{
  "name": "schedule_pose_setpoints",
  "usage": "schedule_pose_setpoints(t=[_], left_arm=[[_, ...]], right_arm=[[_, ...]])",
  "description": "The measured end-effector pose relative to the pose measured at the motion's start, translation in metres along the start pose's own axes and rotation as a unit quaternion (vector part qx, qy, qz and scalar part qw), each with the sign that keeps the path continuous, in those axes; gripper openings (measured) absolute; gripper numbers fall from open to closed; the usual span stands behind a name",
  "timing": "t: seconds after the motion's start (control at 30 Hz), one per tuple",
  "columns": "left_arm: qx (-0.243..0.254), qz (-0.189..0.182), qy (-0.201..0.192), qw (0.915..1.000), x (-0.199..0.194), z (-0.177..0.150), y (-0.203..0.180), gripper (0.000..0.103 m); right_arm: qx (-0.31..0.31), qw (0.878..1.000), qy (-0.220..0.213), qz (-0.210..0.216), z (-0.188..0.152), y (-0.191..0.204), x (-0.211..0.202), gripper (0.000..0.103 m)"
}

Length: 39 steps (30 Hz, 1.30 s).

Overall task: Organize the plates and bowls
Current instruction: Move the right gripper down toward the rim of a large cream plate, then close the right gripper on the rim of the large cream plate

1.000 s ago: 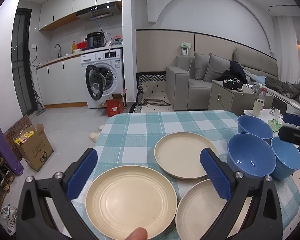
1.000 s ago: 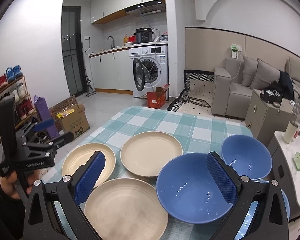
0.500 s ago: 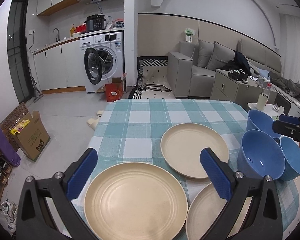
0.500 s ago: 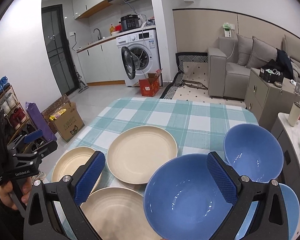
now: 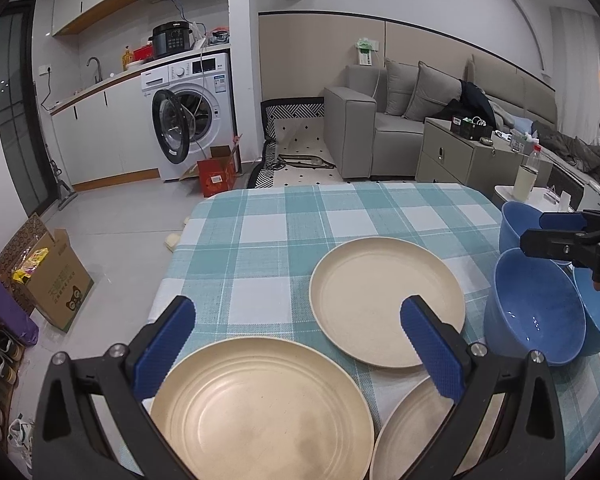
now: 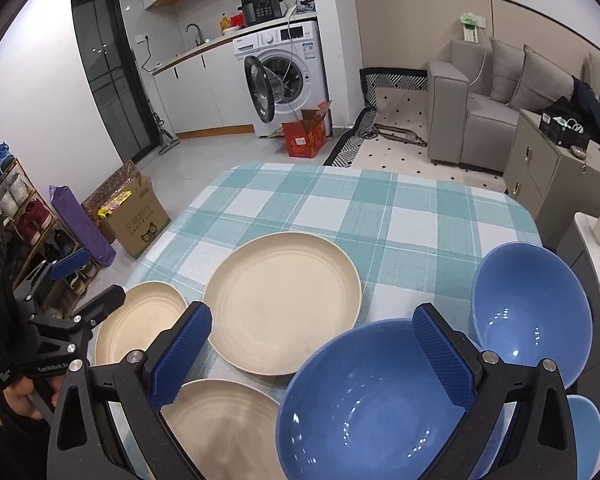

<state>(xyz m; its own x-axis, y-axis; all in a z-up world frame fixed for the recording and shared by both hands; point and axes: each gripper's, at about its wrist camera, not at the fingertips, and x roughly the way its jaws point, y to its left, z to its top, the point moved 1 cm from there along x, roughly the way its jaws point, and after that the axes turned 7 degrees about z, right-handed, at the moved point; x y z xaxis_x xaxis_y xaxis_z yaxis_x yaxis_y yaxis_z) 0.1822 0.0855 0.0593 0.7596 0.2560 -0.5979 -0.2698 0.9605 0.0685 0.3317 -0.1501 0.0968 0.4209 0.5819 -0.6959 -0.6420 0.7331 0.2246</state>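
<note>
Left gripper, jaws spread and empty: your nearest cream plate lies flat on the checked tablecloth directly below and ahead, nearer this hand than the right.

A table with a teal checked cloth carries three cream plates and three blue bowls.

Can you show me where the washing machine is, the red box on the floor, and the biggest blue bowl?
washing machine (image 6: 288,76): right wrist view, its front.
red box (image 6: 305,139): right wrist view, front side.
biggest blue bowl (image 6: 364,412): right wrist view, inside bottom.
</note>
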Motion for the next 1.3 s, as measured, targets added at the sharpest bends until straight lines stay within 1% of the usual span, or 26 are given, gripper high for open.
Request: schedule_pose_setpoints(t=[0.27,0.47,0.6,0.87,0.97,1.17,1.27,1.3], left_arm=[[-0.001,-0.003,0.017,0.9998,0.021,0.005,-0.002,0.103],[-0.007,-0.003,0.033,0.9994,0.039,0.009,-0.004,0.103],[-0.006,-0.009,0.043,0.999,0.05,0.008,-0.007,0.103],[-0.005,-0.012,0.068,0.9976,0.071,0.005,-0.013,0.103],[-0.006,-0.018,0.077,0.9968,0.079,0.003,-0.015,0.103],[0.002,-0.01,0.098,0.9951,0.095,-0.001,-0.02,0.103],[0.007,-0.012,0.103,0.9945,0.1,-0.002,-0.022,0.103],[0.01,-0.014,0.106,0.9943,0.102,-0.002,-0.024,0.103]], right_arm=[[-0.013,0.999,0.034,-0.008,0.012,-0.002,0.027,0.102],[-0.005,0.998,0.065,-0.011,0.023,-0.014,0.047,0.101],[-0.003,0.996,0.09,-0.016,0.03,-0.025,0.062,0.1],[0.011,0.992,0.129,-0.008,0.037,-0.038,0.088,0.098],[0.014,0.99,0.141,-0.01,0.039,-0.041,0.098,0.096],[0.013,0.986,0.165,-0.007,0.039,-0.044,0.116,0.095],[0.015,0.984,0.18,-0.006,0.038,-0.047,0.127,0.09],[0.015,0.982,0.187,-0.007,0.037,-0.047,0.13,0.086]])
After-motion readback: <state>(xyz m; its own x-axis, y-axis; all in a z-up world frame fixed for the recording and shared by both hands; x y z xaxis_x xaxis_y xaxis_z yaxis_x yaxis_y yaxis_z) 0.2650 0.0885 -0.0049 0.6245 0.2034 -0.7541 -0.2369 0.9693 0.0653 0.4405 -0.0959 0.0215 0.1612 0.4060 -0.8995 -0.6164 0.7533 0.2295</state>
